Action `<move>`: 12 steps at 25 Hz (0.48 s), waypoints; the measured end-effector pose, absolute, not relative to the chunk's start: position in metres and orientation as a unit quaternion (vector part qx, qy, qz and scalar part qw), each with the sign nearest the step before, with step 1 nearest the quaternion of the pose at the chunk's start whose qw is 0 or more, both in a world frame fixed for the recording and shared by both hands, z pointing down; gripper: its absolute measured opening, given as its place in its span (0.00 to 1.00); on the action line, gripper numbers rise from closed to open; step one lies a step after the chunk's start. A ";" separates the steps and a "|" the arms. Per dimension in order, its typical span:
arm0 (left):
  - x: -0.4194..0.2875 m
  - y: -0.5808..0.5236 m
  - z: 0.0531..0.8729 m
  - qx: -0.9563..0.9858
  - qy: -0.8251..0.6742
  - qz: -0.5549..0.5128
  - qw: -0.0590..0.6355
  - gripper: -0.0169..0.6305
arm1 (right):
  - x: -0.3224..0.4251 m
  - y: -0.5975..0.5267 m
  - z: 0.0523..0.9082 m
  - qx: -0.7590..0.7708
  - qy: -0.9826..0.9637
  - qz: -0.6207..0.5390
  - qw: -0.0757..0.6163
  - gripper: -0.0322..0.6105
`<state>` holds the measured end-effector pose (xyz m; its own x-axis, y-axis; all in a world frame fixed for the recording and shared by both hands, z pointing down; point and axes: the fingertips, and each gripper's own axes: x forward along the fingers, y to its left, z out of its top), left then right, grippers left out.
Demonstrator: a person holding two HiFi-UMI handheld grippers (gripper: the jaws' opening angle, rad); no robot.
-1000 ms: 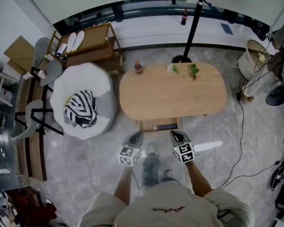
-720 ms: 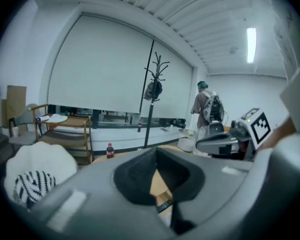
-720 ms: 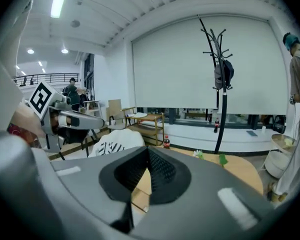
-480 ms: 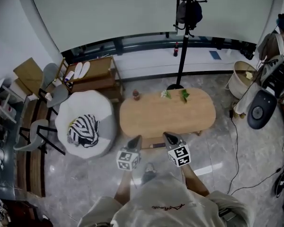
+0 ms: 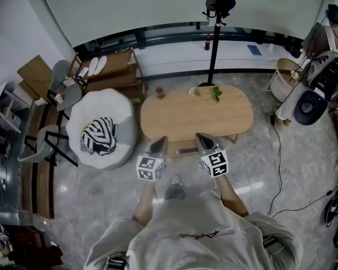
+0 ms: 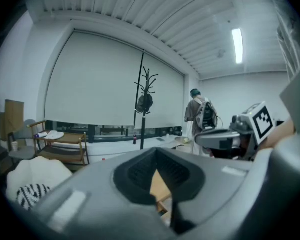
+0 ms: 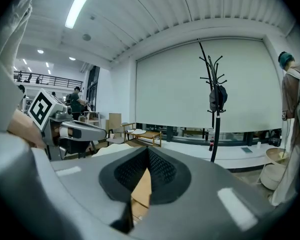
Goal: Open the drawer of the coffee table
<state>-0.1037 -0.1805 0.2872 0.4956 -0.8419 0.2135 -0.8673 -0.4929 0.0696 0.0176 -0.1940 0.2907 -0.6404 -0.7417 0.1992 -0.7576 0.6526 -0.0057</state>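
Head view shows left gripper (image 5: pixel 159 144) and right gripper (image 5: pixel 202 142), jaws together and empty, near the coffee table (image 5: pixel 197 114) drawer (image 5: pixel 182 148): lower, part jaws, pull squarely.

My left gripper (image 5: pixel 159 144) and right gripper (image 5: pixel 203 141) have matt grey plastic shells. Their pads (image 6: pixel 140 171) are black, rubbery-looking and finely ribbed. The coffee table (image 5: pixel 197 114) at the centre of the head view has a pale wood top, smooth and matt. The floor (image 5: pixel 90 201) is grey veined stone, polished enough to throw glare. Left of the table, the pouf (image 5: pixel 81 117) looks like soft white cloth, with a striped knit (image 5: pixel 98 135) on it. The rack (image 5: pixel 110 66) at upper left is wood, and the coat stand (image 5: pixel 215 32) looks like black metal.
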 end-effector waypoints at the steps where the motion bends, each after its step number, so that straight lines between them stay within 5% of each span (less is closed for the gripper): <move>1: -0.103 -0.179 0.286 0.860 -0.497 0.076 0.084 0.03 | 0.019 -0.193 0.290 0.415 -0.904 0.044 0.089 0.06; 12: -0.097 -0.176 0.278 0.863 -0.494 0.065 0.077 0.03 | 0.024 -0.189 0.274 0.427 -0.901 0.028 0.077 0.06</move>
<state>-0.0972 -0.1762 0.2777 0.5031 -0.8436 0.1876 -0.8635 -0.4995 0.0694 0.0242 -0.1890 0.2740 -0.6241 -0.7641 0.1629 -0.7729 0.6344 0.0145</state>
